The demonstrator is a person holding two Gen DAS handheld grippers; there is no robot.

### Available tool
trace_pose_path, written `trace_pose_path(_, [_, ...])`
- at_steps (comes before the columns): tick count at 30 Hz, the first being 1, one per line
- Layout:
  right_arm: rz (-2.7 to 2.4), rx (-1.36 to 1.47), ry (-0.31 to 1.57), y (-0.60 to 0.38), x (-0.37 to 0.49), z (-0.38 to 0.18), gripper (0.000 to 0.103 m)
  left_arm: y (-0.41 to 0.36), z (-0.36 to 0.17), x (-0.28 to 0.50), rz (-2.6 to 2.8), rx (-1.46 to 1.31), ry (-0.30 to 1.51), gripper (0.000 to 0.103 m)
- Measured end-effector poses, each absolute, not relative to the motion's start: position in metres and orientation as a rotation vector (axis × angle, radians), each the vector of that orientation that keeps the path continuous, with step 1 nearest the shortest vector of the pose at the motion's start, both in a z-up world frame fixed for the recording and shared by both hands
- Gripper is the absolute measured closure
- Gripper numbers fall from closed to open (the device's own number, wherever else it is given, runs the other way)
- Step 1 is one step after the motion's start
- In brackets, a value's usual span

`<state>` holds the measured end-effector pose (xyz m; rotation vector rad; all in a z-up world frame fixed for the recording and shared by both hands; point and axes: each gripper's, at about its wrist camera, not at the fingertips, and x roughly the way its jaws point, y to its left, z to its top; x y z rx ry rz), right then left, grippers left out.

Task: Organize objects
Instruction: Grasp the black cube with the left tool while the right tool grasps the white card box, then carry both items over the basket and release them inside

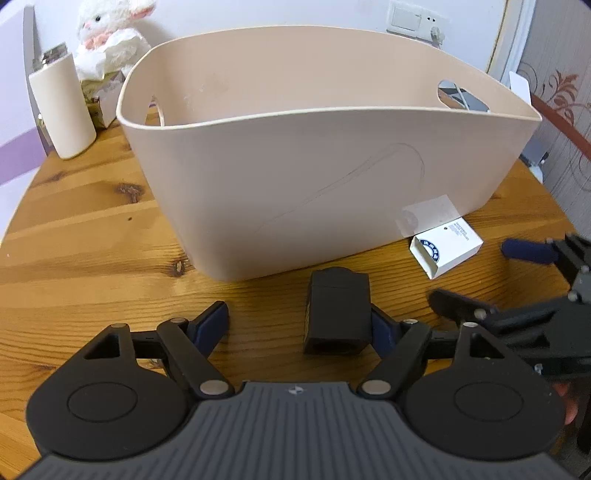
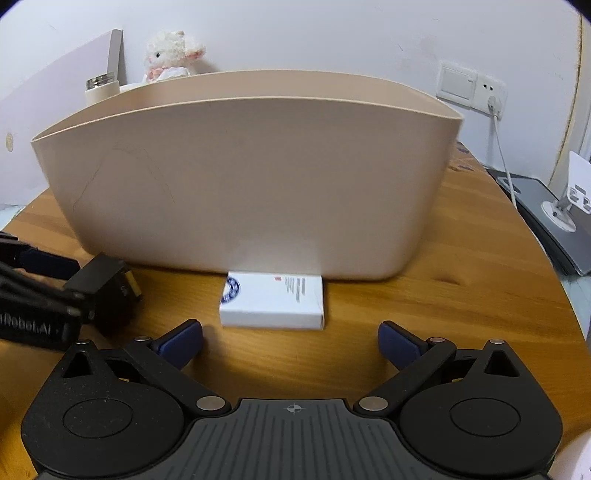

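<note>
A large beige plastic basket (image 1: 295, 177) stands on the wooden table (image 1: 81, 229); it also fills the right wrist view (image 2: 240, 177). A small black box (image 1: 338, 310) lies in front of it, between the open fingers of my left gripper (image 1: 301, 321), against the right finger. The black box also shows in the right wrist view (image 2: 105, 291). A white box (image 2: 271, 301) with a blue round mark lies against the basket's base, just ahead of my open, empty right gripper (image 2: 290, 341). The white box also shows in the left wrist view (image 1: 445, 251).
A cream cylinder bottle (image 1: 62, 110), a plush lamb (image 1: 110, 33) and small boxes stand at the table's back left. A wall socket with a cable (image 2: 493, 107) and a grey device (image 2: 554, 221) are at the right. The table edge curves round at the right.
</note>
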<state>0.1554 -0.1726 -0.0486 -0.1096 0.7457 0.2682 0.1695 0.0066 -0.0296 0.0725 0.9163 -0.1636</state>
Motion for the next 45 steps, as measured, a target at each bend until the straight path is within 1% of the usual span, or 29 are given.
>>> trace_pose_path(2, [0.263, -0.106, 0.729, -0.170, 0.156, -0.049, 0.006, 0.006, -0.030, 0.169, -0.164, 0.092, 0.902, 0.032])
trace_pose_path(4, [0.257, -0.102, 0.716, -0.169, 0.158, -0.048, 0.018, 0.007, -0.029, 0.170, -0.166, 0.090, 0.904, 0.034])
trace_pose_path(5, [0.254, -0.100, 0.711, -0.168, 0.158, -0.047, 0.022, 0.007, -0.029, 0.170, -0.170, 0.091, 0.903, 0.041])
trace_pose_path(6, [0.253, -0.097, 0.707, -0.168, 0.158, -0.046, 0.032, 0.008, -0.028, 0.170, -0.174, 0.093, 0.897, 0.045])
trace_pose_path(7, [0.253, -0.094, 0.703, -0.167, 0.158, -0.045, 0.045, 0.009, -0.027, 0.170, -0.179, 0.092, 0.895, 0.055])
trace_pose_path(8, [0.251, -0.094, 0.702, -0.167, 0.157, -0.044, 0.048, 0.010, -0.027, 0.170, -0.184, 0.089, 0.897, 0.066])
trace_pose_path(9, [0.247, -0.098, 0.702, -0.166, 0.156, -0.044, 0.048, 0.011, -0.026, 0.170, -0.188, 0.084, 0.900, 0.069])
trace_pose_path(15, [0.240, -0.116, 0.696, -0.166, 0.144, -0.038, 0.048, 0.015, -0.025, 0.163, -0.201, 0.078, 0.906, 0.069])
trace_pose_path(20, [0.238, -0.117, 0.644, -0.171, 0.124, -0.015, 0.048, 0.017, -0.015, 0.149, -0.210, 0.074, 0.879, 0.069])
trace_pose_path(32, [0.254, -0.128, 0.454, -0.175, 0.095, 0.058, 0.048, 0.024, 0.054, 0.122, -0.244, 0.045, 0.716, 0.069])
trace_pose_path(40, [0.228, -0.118, 0.387, -0.170, 0.116, 0.084, 0.048, 0.025, 0.087, 0.134, -0.221, 0.036, 0.636, 0.069])
trace_pose_path(45, [0.196, -0.104, 0.398, -0.165, 0.142, 0.083, 0.048, 0.020, 0.094, 0.158, -0.195, 0.032, 0.621, 0.069])
